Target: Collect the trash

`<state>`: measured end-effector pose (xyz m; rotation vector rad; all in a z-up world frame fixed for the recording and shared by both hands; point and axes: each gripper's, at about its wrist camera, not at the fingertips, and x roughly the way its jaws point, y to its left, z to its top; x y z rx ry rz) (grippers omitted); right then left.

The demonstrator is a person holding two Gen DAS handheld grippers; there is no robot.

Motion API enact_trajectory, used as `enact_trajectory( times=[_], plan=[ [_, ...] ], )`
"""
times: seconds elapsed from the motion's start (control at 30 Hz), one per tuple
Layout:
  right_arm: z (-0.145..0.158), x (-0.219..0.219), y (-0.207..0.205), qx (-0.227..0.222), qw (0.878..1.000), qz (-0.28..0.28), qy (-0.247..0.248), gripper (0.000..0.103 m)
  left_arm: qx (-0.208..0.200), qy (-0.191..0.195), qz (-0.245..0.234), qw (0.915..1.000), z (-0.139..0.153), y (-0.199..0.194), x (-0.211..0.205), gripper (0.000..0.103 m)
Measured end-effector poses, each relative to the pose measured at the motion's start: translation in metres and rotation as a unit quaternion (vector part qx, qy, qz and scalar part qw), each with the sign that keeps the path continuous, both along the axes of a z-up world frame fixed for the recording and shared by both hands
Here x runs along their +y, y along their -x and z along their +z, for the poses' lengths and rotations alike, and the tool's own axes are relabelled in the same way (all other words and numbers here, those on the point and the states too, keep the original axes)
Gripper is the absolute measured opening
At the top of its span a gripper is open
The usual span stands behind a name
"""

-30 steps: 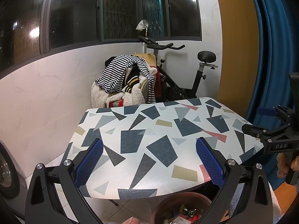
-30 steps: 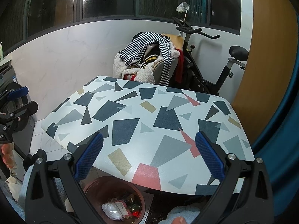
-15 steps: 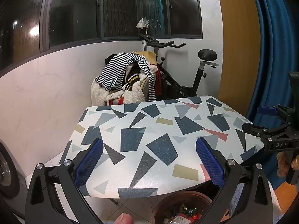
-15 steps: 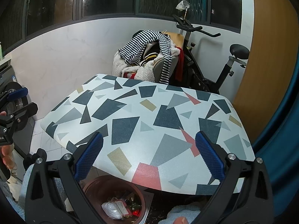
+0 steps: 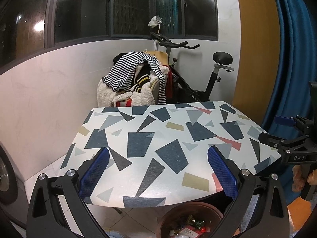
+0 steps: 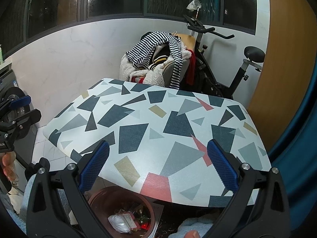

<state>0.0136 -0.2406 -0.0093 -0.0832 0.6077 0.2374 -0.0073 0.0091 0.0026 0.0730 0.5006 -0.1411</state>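
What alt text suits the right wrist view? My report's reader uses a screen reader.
The open right gripper hovers over the near edge of a table with a geometric-patterned top; below it, a brown bin holds wrappers. Behind stand a clothes-piled chair and an exercise bike.

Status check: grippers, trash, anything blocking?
Left gripper and right gripper open, empty. Wrappers sit in the round brown bin under the geometric-patterned tabletop. Nothing in the way.

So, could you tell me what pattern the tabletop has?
White tabletop with scattered navy, grey, tan and coral shapes; clearest in the right wrist view.
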Motion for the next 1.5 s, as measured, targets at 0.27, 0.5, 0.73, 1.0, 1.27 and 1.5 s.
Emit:
enact_trajectory(
  times=[0.27,0.5,0.73,1.0,1.27,1.5],
  plan=[
    [-0.0008,-0.0006,-0.0009,0.001,1.000,0.001,-0.001,0.097,0.003,-0.001,0.005,1.0000,-0.0002,-0.0018,0.0012,0.097],
    [-0.0003,-0.0009,-0.0014,0.001,1.000,0.001,-0.001,0.097,0.005,0.000,0.005,1.0000,-0.0006,-0.0036,0.0014,0.097],
    [-0.0007,-0.0001,0.0007,0.000,1.000,0.001,0.000,0.097,0.006,0.000,0.006,1.0000,-0.0010,-0.0038,0.0036,0.097],
    [-0.0010,-0.0001,-0.0022,0.001,1.000,0.001,-0.002,0.097,0.007,-0.001,0.006,1.0000,-0.0008,-0.0038,0.0033,0.097],
    [0.0005,0.0019,-0.0023,0.001,1.000,0.000,-0.003,0.097,0.006,0.000,0.006,1.0000,-0.0008,-0.0035,0.0035,0.097],
    [0.0006,0.0011,-0.0027,0.001,1.000,0.000,-0.003,0.097,0.006,-0.001,0.005,1.0000,-0.0007,-0.0031,0.0032,0.097]
  ],
)
